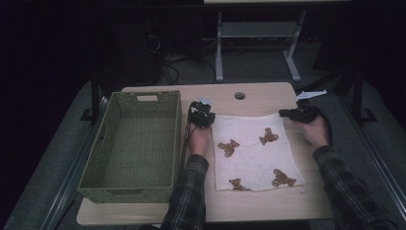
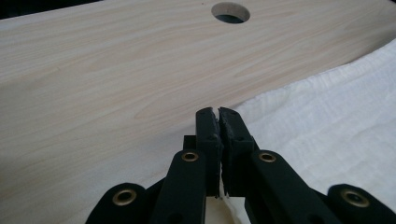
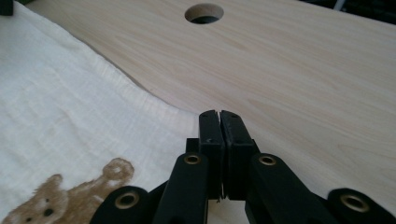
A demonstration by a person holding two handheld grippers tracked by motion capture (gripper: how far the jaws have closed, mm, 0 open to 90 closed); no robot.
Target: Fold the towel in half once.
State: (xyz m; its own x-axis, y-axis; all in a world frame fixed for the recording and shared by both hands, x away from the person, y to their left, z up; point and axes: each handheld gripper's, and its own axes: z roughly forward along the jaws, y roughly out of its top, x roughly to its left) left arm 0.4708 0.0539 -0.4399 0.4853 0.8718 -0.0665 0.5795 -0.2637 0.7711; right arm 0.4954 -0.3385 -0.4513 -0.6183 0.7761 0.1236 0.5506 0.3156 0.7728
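A white cloth printed with brown bears lies flat on the wooden bench, right of a green woven basket. The left tongs sit at the cloth's far left corner, the right tongs at its far right corner. Both have their jaws pressed together; whether they pinch the cloth's edge cannot be told.

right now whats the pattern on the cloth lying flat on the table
The white cloth carries brown teddy bear prints, four showing; clearest in the high view.
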